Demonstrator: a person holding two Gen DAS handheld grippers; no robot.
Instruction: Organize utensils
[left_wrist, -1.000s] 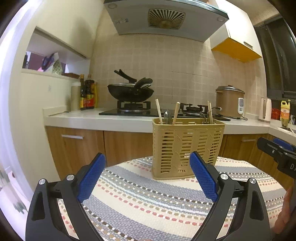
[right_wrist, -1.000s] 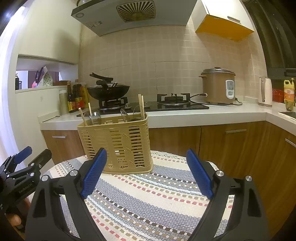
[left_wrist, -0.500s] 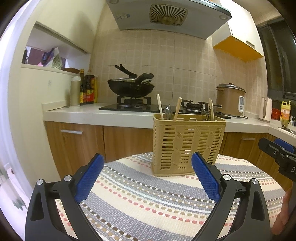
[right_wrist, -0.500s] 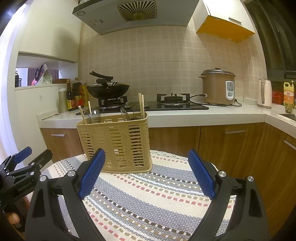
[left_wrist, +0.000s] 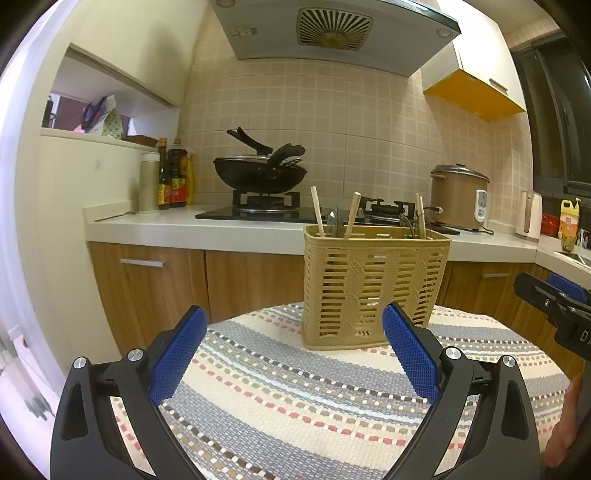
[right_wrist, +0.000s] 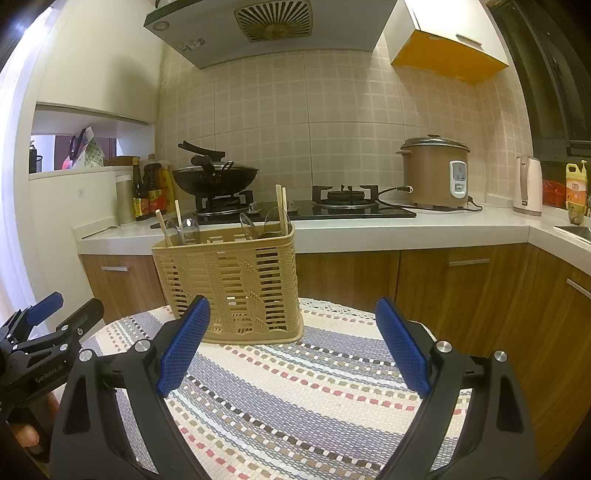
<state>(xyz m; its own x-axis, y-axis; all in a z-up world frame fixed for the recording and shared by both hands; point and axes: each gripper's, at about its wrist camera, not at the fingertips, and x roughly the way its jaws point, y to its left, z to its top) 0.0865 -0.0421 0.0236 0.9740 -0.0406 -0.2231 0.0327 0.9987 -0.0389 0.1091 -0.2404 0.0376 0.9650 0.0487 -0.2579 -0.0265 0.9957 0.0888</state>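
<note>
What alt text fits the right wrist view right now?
A tan slotted utensil basket holding chopsticks and spoons stands on a striped tablecloth, ahead of the open, empty right claw; kitchen counter behind.

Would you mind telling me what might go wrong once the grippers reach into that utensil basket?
1. The basket is tall and light-looking and sits near the edge of the woven mat; a sideways pull may tip it.
2. Chopsticks and spoons stand close together, so the open right gripper or left gripper may snag neighbouring utensils.
</note>
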